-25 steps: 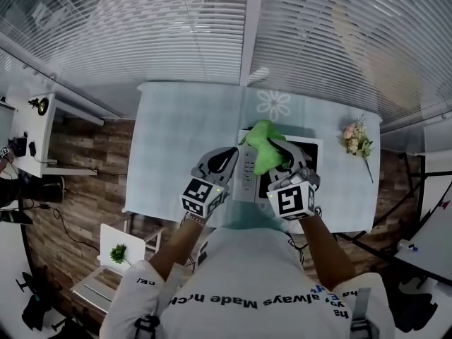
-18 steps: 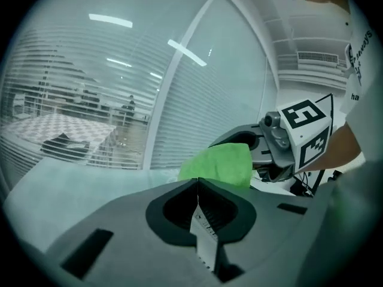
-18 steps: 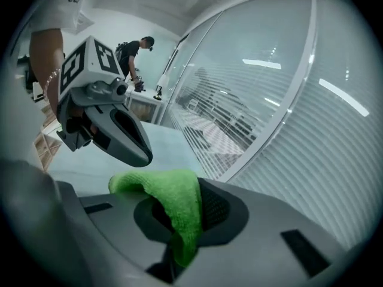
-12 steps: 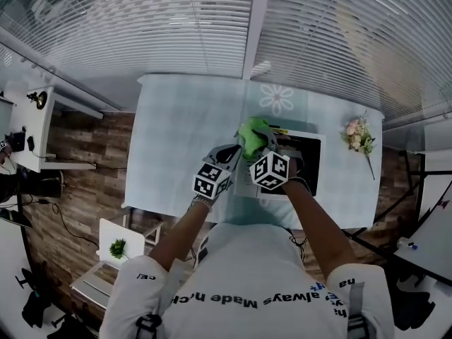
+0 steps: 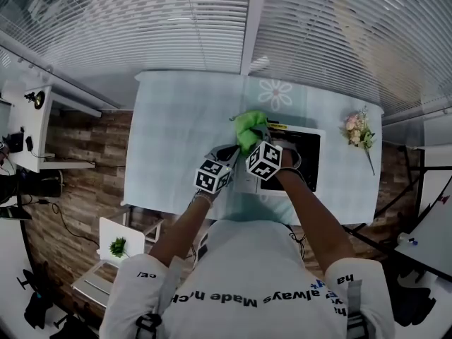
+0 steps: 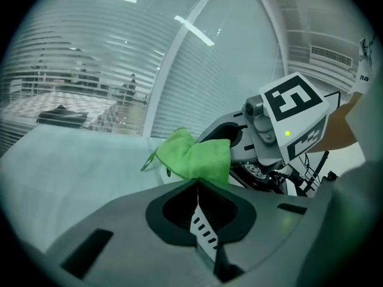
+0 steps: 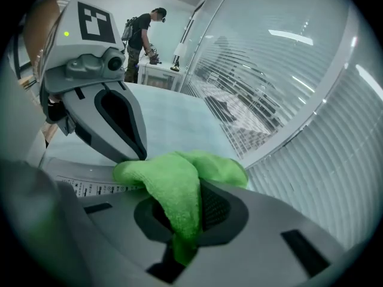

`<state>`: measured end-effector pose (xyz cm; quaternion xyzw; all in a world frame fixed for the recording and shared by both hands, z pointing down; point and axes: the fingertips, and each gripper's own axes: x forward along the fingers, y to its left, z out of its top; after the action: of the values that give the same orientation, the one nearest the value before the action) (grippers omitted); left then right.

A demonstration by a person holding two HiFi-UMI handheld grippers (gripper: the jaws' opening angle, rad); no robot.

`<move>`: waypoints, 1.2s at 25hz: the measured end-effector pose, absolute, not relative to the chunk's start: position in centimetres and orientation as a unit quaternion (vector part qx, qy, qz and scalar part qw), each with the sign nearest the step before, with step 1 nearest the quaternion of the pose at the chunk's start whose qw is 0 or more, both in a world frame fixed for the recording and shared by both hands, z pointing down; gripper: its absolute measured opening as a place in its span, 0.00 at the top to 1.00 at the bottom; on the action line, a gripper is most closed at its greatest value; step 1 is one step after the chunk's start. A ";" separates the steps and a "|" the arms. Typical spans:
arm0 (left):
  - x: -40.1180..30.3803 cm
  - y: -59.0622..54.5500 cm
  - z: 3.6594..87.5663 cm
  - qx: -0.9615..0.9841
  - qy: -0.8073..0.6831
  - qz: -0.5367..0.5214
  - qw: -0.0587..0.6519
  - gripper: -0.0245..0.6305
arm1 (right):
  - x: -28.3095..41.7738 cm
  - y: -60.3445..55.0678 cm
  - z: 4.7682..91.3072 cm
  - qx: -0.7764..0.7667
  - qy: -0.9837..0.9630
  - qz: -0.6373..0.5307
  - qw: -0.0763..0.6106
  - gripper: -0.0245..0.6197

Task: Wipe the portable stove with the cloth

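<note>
The portable stove, pale with a black top, lies on the light blue table. A bright green cloth is bunched over the stove's left end. My right gripper is shut on the cloth, which fills the jaws in the right gripper view. The stove's printed side panel lies just under it. My left gripper hovers beside the stove's left end with its jaws shut and nothing between them. In the left gripper view the cloth sits just ahead, with a burner behind it.
A small bunch of flowers lies at the table's right end. A daisy print marks the cloth-covered table behind the stove. Window blinds close off the far side. A person stands at a far desk.
My right gripper has carried the green cloth leftward and away from me across the stove. The left gripper has shifted slightly right and stays shut.
</note>
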<state>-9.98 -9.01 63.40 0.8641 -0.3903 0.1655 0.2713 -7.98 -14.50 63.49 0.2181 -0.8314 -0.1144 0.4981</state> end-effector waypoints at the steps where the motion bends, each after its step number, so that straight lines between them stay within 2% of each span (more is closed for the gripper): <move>1: -10.0 -9.0 63.3 0.864 -0.390 0.165 0.272 0.94 | -7.9 -14.3 63.5 0.216 -0.831 -0.113 0.499 0.92; 30: -11.2 -8.3 62.6 0.865 -0.390 0.173 0.263 0.94 | -7.8 -6.7 63.4 0.158 -0.844 -0.075 0.507 0.92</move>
<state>-11.17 -8.33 62.63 0.8654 -0.3900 0.1733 0.2626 -7.82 -6.67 63.40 0.1578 -0.8441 -0.0747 0.5069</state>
